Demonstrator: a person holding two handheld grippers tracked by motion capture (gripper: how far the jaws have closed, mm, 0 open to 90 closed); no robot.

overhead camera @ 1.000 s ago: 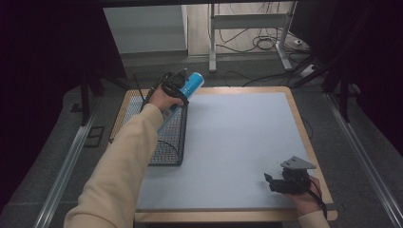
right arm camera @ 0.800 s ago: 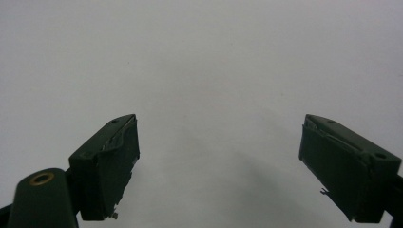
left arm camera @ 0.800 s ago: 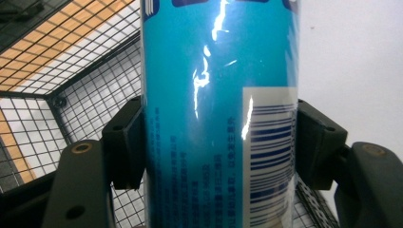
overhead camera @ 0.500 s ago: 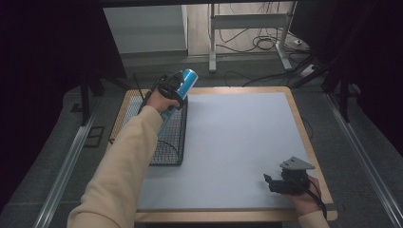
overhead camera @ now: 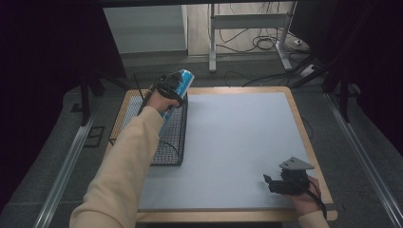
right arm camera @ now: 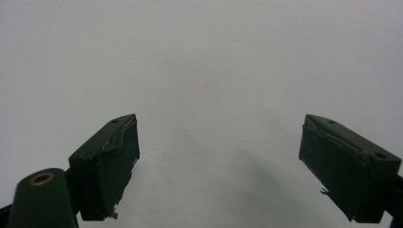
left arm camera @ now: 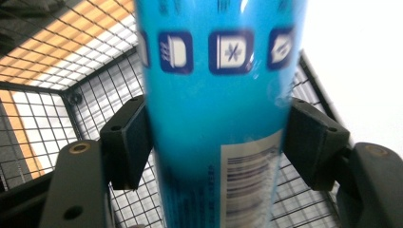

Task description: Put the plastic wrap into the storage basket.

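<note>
Overhead, left tool (overhead camera: 171,88) sits above the far end of the wire basket (overhead camera: 157,142), at the worktop's (overhead camera: 237,142) left side. Blue tube (overhead camera: 178,85) lies between its jaws, tilted, upper end pointing away from the person. In the left gripper view the tube (left arm camera: 218,118) runs up between both pads (left arm camera: 130,142); jaws have just been opening, pads still beside the tube, contact uncertain. Right tool (overhead camera: 280,183) rests near the worktop's near right corner, jaws spread wide with nothing between them (right arm camera: 218,166).

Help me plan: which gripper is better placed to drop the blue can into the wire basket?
Left: the left gripper brackets the blue can over the wire basket; the right gripper is far off.
</note>
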